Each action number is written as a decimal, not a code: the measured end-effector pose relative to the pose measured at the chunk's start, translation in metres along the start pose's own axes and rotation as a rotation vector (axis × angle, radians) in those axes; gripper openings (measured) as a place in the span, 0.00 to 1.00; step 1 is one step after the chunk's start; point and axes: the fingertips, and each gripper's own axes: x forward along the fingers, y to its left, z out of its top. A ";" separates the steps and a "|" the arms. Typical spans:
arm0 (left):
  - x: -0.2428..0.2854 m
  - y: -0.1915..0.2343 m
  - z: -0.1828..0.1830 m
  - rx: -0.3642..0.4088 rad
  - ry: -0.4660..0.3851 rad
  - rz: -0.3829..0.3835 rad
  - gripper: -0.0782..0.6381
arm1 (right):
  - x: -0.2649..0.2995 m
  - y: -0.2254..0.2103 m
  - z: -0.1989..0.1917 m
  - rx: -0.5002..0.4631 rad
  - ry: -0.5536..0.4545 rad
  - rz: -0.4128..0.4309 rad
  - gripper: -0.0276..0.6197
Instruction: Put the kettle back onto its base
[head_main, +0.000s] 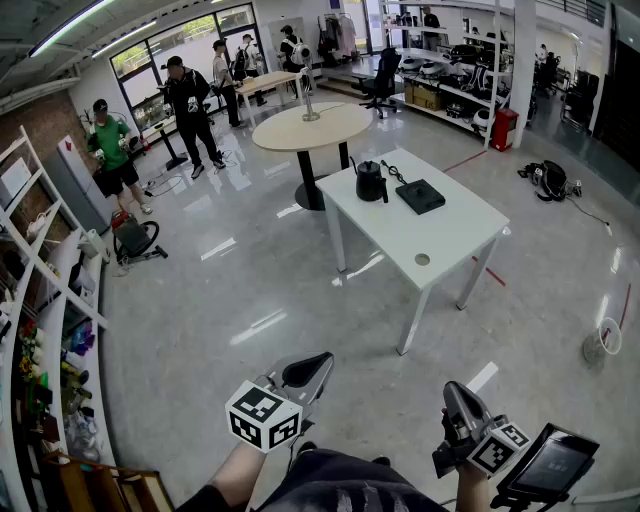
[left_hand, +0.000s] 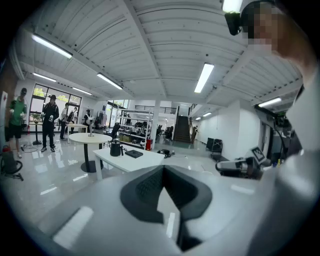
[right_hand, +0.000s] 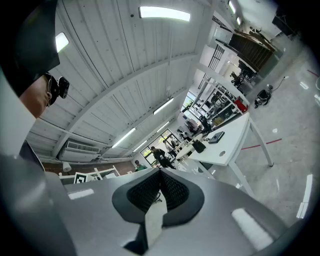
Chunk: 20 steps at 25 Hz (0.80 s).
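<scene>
While left claw and right claw are closed, the kettle stands far ahead.

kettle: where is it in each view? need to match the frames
Head view: kettle, upper centre, far end of white table.
Left gripper view: kettle, left of centre, small.
Right gripper view: kettle, right of centre, small.
Shared landmark: black base beside it on that table.

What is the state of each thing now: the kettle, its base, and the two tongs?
kettle: upright on the white table, off its base, beside it.
base: flat on the table, nothing on it.
left tongs: shut, empty.
right tongs: shut, empty.
</scene>
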 end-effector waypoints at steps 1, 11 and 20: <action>0.003 -0.001 0.000 0.001 0.007 0.003 0.11 | -0.001 -0.003 -0.001 -0.004 0.008 -0.003 0.04; 0.084 0.020 0.005 -0.030 0.004 -0.044 0.11 | 0.015 -0.060 0.020 -0.050 0.057 -0.108 0.04; 0.161 0.070 0.026 -0.096 -0.056 -0.119 0.11 | 0.079 -0.082 0.061 -0.147 0.113 -0.196 0.04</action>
